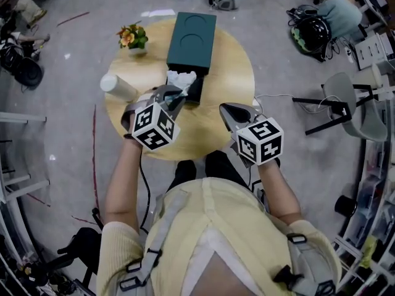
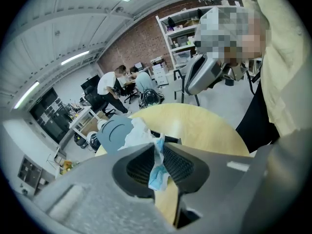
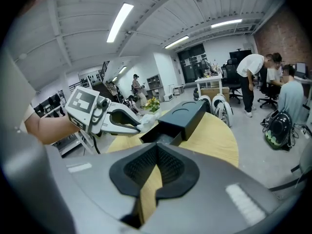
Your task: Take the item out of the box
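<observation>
A dark green box [image 1: 192, 42] lies on the round wooden table [image 1: 231, 73], its drawer end open toward me. My left gripper [image 1: 178, 96] is shut on a crumpled white and pale blue paper item [image 1: 181, 79] just above that open end. In the left gripper view the paper [image 2: 158, 167] is pinched between the ribbed pads. The right gripper view shows the box [image 3: 183, 117], the left gripper [image 3: 139, 126] and the white paper [image 3: 147, 120] at its tips. My right gripper [image 1: 227, 111] hovers over the table's near right part, shut with nothing in it [image 3: 156, 147].
A small pot of orange flowers [image 1: 133, 37] and a white cylinder [image 1: 118, 86] stand on the table's left side. A grey chair [image 1: 355, 106] and bags are on the floor to the right. People work at desks [image 2: 114, 87] beyond the table.
</observation>
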{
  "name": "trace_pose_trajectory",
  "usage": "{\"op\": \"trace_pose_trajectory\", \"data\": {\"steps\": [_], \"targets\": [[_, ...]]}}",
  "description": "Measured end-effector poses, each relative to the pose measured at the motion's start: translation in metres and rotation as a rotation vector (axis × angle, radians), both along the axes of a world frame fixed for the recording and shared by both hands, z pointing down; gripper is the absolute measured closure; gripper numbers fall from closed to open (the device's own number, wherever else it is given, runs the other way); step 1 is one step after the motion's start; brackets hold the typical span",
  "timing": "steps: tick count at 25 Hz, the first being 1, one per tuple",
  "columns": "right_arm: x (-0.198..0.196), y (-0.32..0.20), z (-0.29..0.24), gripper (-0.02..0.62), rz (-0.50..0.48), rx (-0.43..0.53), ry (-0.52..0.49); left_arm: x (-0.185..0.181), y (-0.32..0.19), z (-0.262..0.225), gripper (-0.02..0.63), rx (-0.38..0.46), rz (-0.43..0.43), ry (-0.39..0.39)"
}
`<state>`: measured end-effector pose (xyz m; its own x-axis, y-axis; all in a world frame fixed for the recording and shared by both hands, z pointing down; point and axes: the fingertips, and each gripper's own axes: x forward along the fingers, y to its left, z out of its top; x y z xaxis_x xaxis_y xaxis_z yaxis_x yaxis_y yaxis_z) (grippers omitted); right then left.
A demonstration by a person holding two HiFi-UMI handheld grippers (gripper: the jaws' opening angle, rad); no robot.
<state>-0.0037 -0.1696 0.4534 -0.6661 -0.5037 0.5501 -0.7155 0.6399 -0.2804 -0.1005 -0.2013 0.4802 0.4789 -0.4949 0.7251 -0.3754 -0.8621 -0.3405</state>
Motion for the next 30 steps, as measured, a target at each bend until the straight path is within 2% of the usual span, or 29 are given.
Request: {"op": "trace_pose_trajectory", "data": {"steps": [8, 16, 23, 30], "targets": [[-0.011, 0.001, -0.019, 0.591, -0.023, 0.061, 0.012, -0.044, 0.031, -0.032, 0.546, 0.075, -0.145, 0.063], [-0.018, 0.001, -0.028, 0.591, -0.054, 0.090, 0.007, -0.074, 0.058, -0.051, 0.547, 0.121, -0.257, 0.074], [-0.028, 0.001, -0.030, 0.591, -0.091, 0.101, 0.006, -0.095, 0.085, -0.044, 0.548, 0.092, -0.340, 0.085], [-0.037, 0.004, -0.028, 0.591, -0.122, 0.096, 0.010, -0.116, 0.107, -0.031, 0.548, 0.057, -0.427, 0.130]]}}
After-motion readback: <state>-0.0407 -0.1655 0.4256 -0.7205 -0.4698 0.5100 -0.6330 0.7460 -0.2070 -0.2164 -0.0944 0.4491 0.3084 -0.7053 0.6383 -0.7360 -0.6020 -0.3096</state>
